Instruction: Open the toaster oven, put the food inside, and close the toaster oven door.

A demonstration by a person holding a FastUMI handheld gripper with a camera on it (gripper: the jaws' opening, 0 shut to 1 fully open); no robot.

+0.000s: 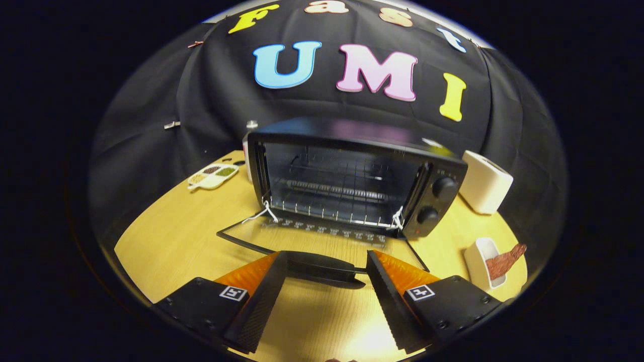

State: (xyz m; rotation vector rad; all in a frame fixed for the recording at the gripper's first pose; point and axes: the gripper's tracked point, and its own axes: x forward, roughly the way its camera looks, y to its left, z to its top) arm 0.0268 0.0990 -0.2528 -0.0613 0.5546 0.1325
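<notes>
The claw (pixel 326 266) is held low over the wooden desk (pixel 166 241) and looks straight at the toaster oven (pixel 352 176). Its two fingers (pixel 261 286) are spread wide apart and pinch nothing. The black handle (pixel 322 266) of the oven door lies between the fingertips; I cannot tell if a finger touches it.

The oven door (pixel 322 236) is open and folded down flat toward the claw, and the desk is seen through its glass. Inside the oven there is one wire rack (pixel 337 193), and nothing lies on it. On the right side of the oven front there are two round knobs (pixel 444 186), one above the other.

The food, one reddish-brown piece (pixel 505 261), lies in a small white dish (pixel 475 261) on the desk, to the right of the claw and the oven, and one end sticks out over the rim.

Left of the oven, farther back, one white divided tray (pixel 214 176) holds small portions in brown, green and yellow. Right of the oven stands one white box-shaped object (pixel 485 182).
</notes>
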